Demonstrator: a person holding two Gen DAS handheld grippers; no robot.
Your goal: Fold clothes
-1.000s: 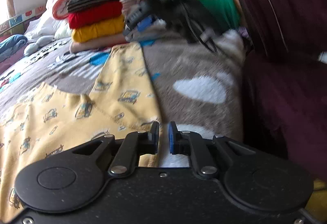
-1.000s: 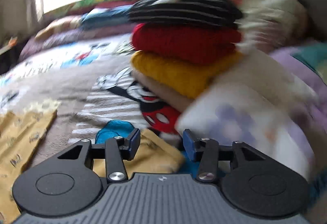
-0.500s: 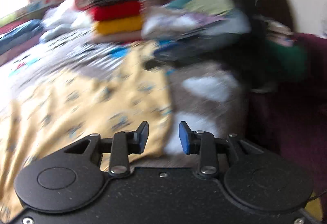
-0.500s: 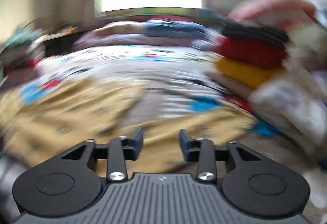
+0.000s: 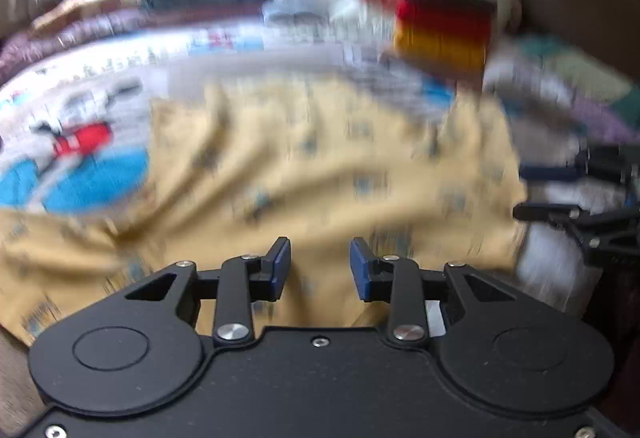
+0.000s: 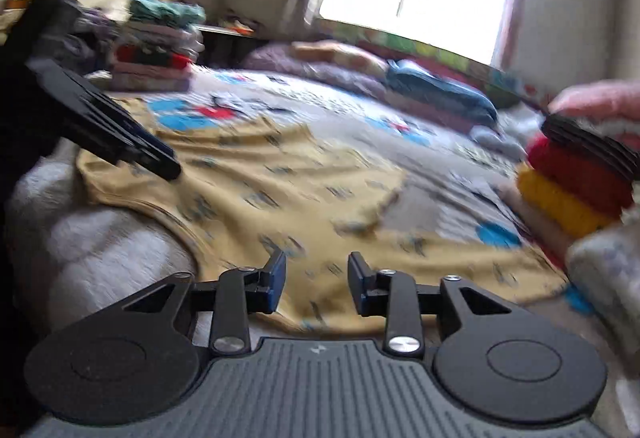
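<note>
A yellow garment (image 5: 320, 158) with small blue prints lies spread and wrinkled on the bed. My left gripper (image 5: 320, 258) hovers over its near edge, open, with nothing between the blue pads. In the right wrist view the same garment (image 6: 300, 190) stretches ahead. My right gripper (image 6: 316, 270) is above its near hem; its jaws are opening and hold nothing. The left gripper (image 6: 168, 168) shows at the garment's left corner, and the right gripper (image 5: 528, 194) at the garment's right edge in the left wrist view. Both views are blurred.
A stack of folded clothes (image 6: 576, 190), black, red and yellow, stands at the right on the cartoon-print bedspread (image 6: 420, 142); it also shows as a stack (image 5: 440, 30) far right. Another folded pile (image 6: 156, 54) sits at the back left. Pillows (image 6: 436, 90) lie under the window.
Both views have swung round from the folded stack to the spread yellow garment. The left jaws have widened from nearly closed. Each gripper now appears in the other's view.
</note>
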